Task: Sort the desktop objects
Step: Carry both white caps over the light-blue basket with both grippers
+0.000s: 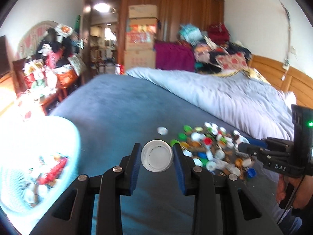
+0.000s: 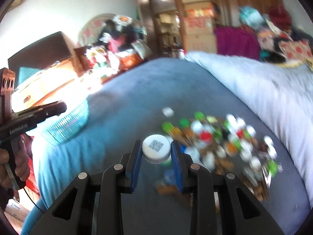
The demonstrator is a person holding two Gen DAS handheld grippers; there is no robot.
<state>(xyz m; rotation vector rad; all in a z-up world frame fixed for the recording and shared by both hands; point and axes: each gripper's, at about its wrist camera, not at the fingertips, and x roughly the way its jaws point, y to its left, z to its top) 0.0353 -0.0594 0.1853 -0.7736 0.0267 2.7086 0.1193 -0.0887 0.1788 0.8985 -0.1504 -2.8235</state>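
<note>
You are holding a bottle cap in each claw, lifted clear of the blue bedspread (image 1: 117, 101). Your left gripper (image 1: 157, 154) is pinching a large white cap (image 1: 157, 155) by its rim, hollow side facing the camera, blue pads pressing on both sides. Your right gripper (image 2: 156, 152) is pinching a white cap with a QR code (image 2: 156, 149) printed on its top, closed face toward the camera, and its pads are also bearing on the sides. The heap of mixed caps (image 1: 211, 148), white, green, red, orange and blue, is lying on the bedspread ahead and to the right of both claws, with one stray white cap (image 1: 162, 130) just apart from it on the left. The light blue woven basket (image 1: 23, 176), already holding wrappers and bits, is sitting at the left edge of the bed; in the right wrist view it is showing behind your left tool. It looks like the drop-off, though I cannot tell which bin these caps belong in. If it is, the move is turning on one relation: the basket is lying left of both claws, and your left hand is the nearer, so the right one has to cross behind it.
</note>
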